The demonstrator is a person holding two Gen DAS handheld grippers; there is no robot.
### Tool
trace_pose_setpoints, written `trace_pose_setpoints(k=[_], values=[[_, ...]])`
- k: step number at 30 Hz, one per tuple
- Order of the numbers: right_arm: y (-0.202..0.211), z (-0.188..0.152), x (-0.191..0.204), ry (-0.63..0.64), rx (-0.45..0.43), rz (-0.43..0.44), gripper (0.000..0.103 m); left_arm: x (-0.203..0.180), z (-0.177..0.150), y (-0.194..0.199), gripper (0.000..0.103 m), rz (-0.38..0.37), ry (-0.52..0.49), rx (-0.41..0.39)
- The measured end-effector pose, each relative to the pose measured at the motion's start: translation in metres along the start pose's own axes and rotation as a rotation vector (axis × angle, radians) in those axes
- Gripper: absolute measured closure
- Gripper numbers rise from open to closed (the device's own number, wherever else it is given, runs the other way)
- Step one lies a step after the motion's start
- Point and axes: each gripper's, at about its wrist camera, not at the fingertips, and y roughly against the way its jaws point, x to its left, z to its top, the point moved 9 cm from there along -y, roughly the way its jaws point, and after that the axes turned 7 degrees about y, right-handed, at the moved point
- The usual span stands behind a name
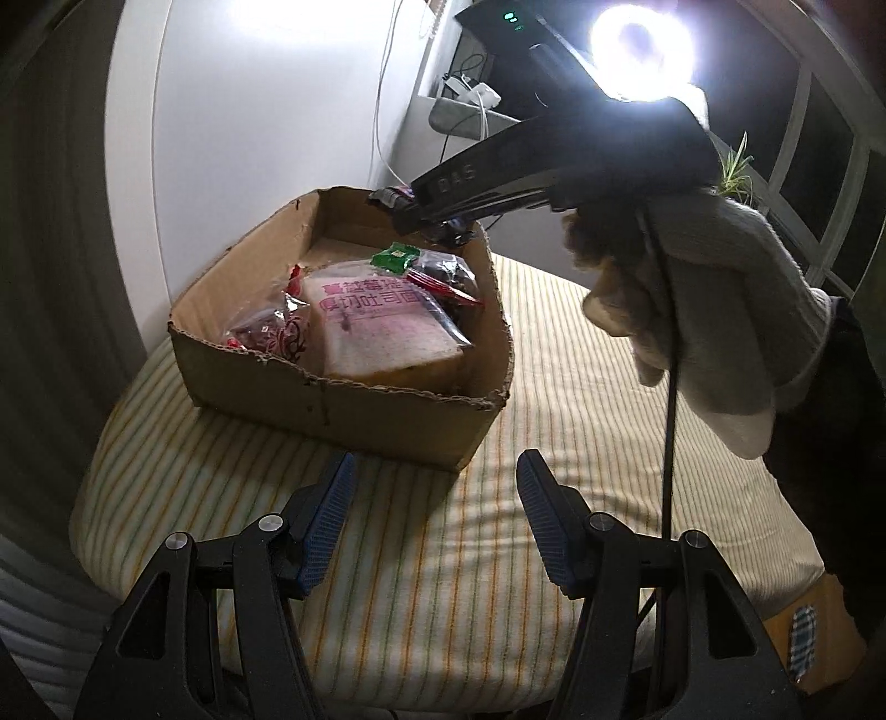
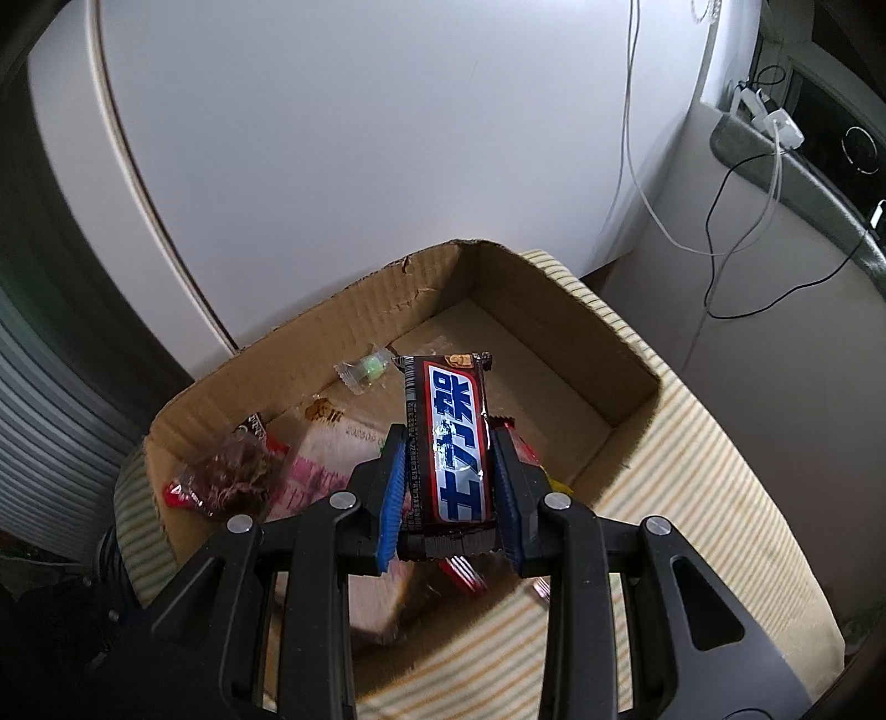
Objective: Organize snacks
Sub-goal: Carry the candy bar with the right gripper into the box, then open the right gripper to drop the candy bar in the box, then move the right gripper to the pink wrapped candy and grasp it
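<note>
A cardboard box (image 1: 354,404) stands on a striped cloth (image 1: 581,443) and holds a pink bread bag (image 1: 382,327), a clear bag of dark snacks (image 1: 266,332) and a green wrapper (image 1: 396,257). My left gripper (image 1: 437,515) is open and empty, in front of the box. My right gripper (image 2: 448,487) is shut on a brown chocolate bar (image 2: 451,437) and holds it above the box (image 2: 554,310). In the left wrist view the right gripper (image 1: 432,213) hovers over the box's far end with the bar. A small clear candy (image 2: 365,371) lies on the box floor.
A white wall (image 2: 360,138) stands behind the box. Cables (image 2: 720,232) hang at the right by a grey shelf (image 2: 803,166) with chargers. A bright ring lamp (image 1: 639,47) shines at the upper right. A gloved hand (image 1: 703,310) holds the right gripper.
</note>
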Motion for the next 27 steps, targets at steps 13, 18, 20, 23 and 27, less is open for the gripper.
trace_pose_setpoints(k=[13,18,20,23,27], values=[[-0.014,0.003,-0.001,-0.005,0.002,-0.006,0.059,-0.002,0.000,-0.004,0.043,0.002,0.013,0.002],[-0.009,0.002,-0.006,-0.011,-0.006,-0.012,0.056,-0.006,-0.001,-0.003,0.043,-0.012,0.009,0.018],[-0.008,0.001,-0.007,-0.014,-0.010,-0.015,0.055,-0.006,-0.002,-0.003,0.043,-0.013,0.007,0.019],[-0.006,0.000,-0.009,-0.017,-0.013,-0.013,0.054,-0.007,-0.001,-0.002,0.043,-0.013,0.005,0.017],[-0.003,-0.001,-0.010,-0.017,-0.013,-0.014,0.054,-0.007,-0.002,-0.002,0.043,-0.013,0.005,0.016]])
